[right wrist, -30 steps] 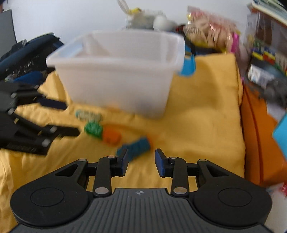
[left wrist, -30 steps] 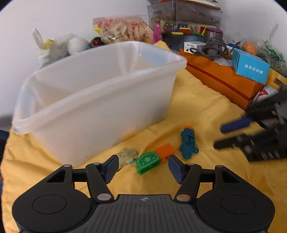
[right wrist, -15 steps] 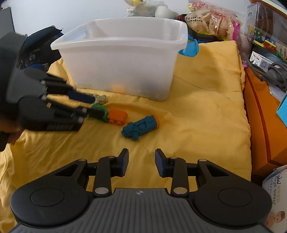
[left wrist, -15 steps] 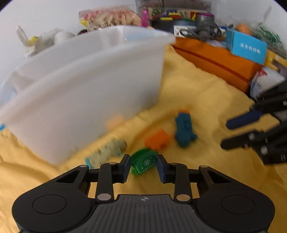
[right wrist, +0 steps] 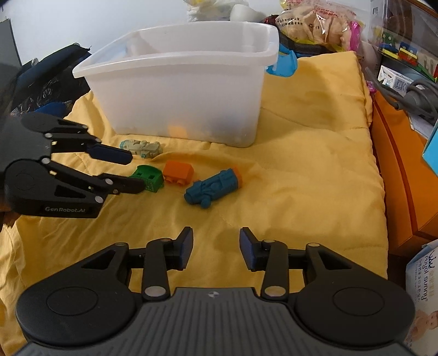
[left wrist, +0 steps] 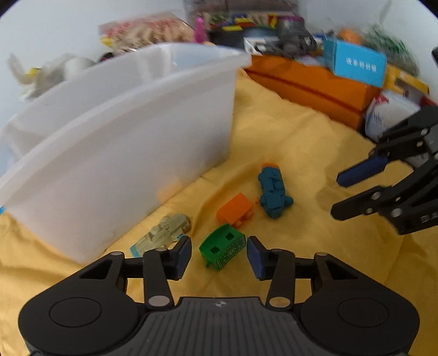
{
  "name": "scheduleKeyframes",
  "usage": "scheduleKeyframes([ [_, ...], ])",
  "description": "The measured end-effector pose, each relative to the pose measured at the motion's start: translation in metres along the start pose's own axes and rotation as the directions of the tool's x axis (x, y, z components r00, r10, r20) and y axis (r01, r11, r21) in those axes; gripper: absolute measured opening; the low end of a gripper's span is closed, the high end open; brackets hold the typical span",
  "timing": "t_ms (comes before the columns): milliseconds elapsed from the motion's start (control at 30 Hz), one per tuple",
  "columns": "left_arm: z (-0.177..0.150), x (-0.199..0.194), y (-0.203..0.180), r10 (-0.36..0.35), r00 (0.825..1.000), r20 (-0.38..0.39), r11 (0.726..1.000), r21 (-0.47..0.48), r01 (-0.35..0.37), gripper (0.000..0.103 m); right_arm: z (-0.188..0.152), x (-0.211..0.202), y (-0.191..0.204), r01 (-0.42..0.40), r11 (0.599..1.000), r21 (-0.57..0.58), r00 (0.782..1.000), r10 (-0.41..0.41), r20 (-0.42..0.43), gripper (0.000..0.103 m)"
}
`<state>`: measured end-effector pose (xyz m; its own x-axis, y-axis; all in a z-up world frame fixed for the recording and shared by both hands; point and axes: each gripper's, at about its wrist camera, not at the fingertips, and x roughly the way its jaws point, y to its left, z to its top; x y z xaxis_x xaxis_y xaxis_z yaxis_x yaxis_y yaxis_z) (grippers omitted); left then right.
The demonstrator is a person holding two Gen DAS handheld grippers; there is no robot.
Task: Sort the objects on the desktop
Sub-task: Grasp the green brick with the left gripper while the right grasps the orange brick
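Note:
On the yellow cloth [right wrist: 301,164] lie a green toy wagon [left wrist: 221,246] [right wrist: 149,176], an orange block [left wrist: 234,209] [right wrist: 178,172], a teal toy engine [left wrist: 273,194] [right wrist: 213,186] and a pale toy vehicle [left wrist: 164,232] [right wrist: 142,146]. Behind them stands a white plastic bin [left wrist: 123,150] [right wrist: 186,109]. My left gripper [left wrist: 219,256] [right wrist: 134,172] straddles the green wagon, its jaws opening and the pads clear of it. My right gripper [right wrist: 216,246] [left wrist: 340,195] hovers short of the teal engine, jaws opening, with nothing between them.
A long orange box [left wrist: 314,82] with a blue carton [left wrist: 356,63] on it borders the cloth on the right. A snack bag [right wrist: 314,24] and a blue plastic piece [right wrist: 284,64] sit behind the bin. A dark bag [right wrist: 41,79] lies left, a white carton [right wrist: 421,287] near right.
My left gripper sank onto the green wagon and narrowed around it, then spread its jaws again. The right gripper's jaws widened a little and it stayed in place.

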<state>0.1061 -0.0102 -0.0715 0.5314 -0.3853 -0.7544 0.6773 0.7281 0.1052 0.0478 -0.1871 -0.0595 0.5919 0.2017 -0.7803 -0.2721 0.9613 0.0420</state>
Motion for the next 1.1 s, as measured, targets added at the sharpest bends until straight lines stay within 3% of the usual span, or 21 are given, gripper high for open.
scheduleKeyframes([
  [33,0.001,0.004,-0.001,-0.001,1.0,-0.003,1.0,0.015,0.001,0.046,0.0,0.0,0.001,-0.002,1.0,-0.003,1.0,0.002,0.0,0.043],
  [67,0.001,0.006,-0.001,-0.006,1.0,0.005,1.0,0.019,0.006,0.033,-0.001,0.0,0.003,-0.003,1.0,-0.007,1.0,0.003,0.0,0.043],
  [167,-0.002,0.004,-0.008,0.023,0.999,0.034,1.0,-0.009,-0.023,0.027,-0.003,0.0,0.006,-0.003,1.0,-0.014,1.0,0.003,-0.005,0.043],
  [333,-0.021,-0.015,-0.026,0.097,0.995,-0.008,0.989,-0.112,-0.098,0.023,0.001,-0.002,0.011,-0.012,0.999,-0.038,1.0,0.013,0.014,0.043],
  [467,-0.044,-0.034,-0.031,0.118,0.992,-0.055,0.958,-0.257,-0.128,0.023,0.016,0.004,0.027,-0.029,0.986,-0.162,0.998,0.039,0.058,0.043],
  [633,-0.064,-0.046,-0.033,0.099,0.992,-0.079,0.918,-0.378,-0.122,0.023,0.032,0.027,0.053,-0.01,0.918,-0.397,0.995,0.047,0.083,0.043],
  [767,-0.069,-0.047,-0.036,0.112,0.99,-0.085,0.922,-0.364,-0.136,0.024,0.033,0.055,0.065,-0.013,0.843,-0.538,0.997,0.054,0.061,0.04],
  [867,-0.069,-0.046,-0.037,0.112,0.991,-0.075,0.921,-0.366,-0.132,0.024,0.036,0.07,0.066,0.003,0.815,-0.579,0.999,0.029,0.046,0.042],
  [933,-0.067,-0.043,-0.038,0.119,0.991,-0.067,0.923,-0.361,-0.135,0.024,0.042,0.075,0.064,0.002,0.819,-0.574,0.999,0.029,0.045,0.037],
  [1033,-0.065,-0.04,-0.041,0.128,0.99,-0.065,0.93,-0.339,-0.142,0.024,0.05,0.078,0.059,0.007,0.845,-0.534,1.0,0.004,0.019,0.017],
  [1100,-0.064,-0.042,-0.041,0.127,0.99,-0.063,0.932,-0.334,-0.141,0.024,0.053,0.07,0.054,-0.037,0.876,-0.481,0.999,0.036,-0.01,0.017],
])
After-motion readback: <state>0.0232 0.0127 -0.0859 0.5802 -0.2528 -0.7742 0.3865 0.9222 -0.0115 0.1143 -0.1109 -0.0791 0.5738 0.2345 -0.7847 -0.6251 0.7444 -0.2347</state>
